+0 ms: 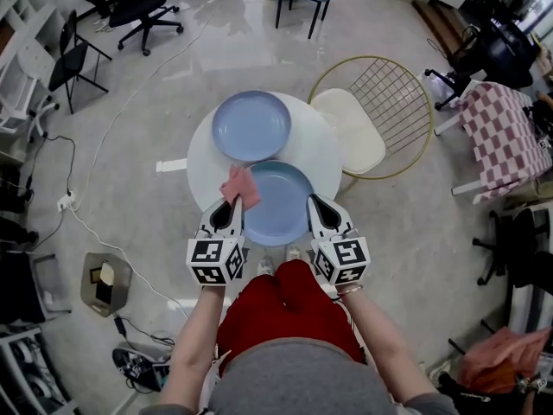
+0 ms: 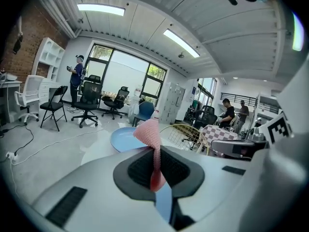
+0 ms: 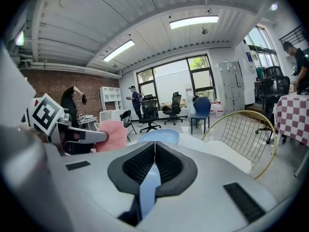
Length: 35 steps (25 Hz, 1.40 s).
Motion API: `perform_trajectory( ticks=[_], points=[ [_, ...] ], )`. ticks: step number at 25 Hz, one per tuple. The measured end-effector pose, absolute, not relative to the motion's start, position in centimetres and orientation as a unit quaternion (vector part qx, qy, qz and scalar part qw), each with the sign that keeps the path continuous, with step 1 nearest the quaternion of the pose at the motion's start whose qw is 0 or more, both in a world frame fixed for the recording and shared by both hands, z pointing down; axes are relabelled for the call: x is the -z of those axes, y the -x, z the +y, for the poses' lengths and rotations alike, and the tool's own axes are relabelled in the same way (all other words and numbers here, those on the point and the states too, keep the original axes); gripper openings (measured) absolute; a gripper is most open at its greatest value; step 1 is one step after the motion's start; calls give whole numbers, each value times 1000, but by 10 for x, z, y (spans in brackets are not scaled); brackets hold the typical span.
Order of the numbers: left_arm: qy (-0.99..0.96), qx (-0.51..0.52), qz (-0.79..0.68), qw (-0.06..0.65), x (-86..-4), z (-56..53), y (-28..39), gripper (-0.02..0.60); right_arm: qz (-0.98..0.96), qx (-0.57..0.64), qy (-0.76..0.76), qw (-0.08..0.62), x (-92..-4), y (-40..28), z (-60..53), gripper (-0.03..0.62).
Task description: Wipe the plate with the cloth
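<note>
Left gripper view: cloth [image 2: 147,132] btwn tongs [image 2: 155,151]

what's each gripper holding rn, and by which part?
Left gripper pinches the pink cloth by one end; the rest bunches past the tips. Right gripper: jaws together, empty.

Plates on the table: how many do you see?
2. Far plate at the back of the white table; near plate at its front, partly under the pink cloth. None seems hidden.
</note>
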<state>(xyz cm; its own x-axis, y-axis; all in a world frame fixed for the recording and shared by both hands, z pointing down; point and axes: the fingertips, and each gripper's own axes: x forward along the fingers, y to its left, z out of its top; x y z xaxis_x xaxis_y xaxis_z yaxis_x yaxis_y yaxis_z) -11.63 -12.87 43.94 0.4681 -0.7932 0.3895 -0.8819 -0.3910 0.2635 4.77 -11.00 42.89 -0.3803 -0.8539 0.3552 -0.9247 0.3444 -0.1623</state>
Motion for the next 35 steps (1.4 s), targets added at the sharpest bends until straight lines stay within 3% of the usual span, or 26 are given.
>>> perform_trajectory(
  ticks=[23, 35],
  points=[
    [-827, -184, -457, 271, -516, -174, 10, 29, -819, -226, -489, 196, -521, -86, -143, 29],
    [-847, -214, -393, 287, -539, -178, -41, 29, -805, -252, -494, 211, -539, -92, -141, 29]
  ],
)
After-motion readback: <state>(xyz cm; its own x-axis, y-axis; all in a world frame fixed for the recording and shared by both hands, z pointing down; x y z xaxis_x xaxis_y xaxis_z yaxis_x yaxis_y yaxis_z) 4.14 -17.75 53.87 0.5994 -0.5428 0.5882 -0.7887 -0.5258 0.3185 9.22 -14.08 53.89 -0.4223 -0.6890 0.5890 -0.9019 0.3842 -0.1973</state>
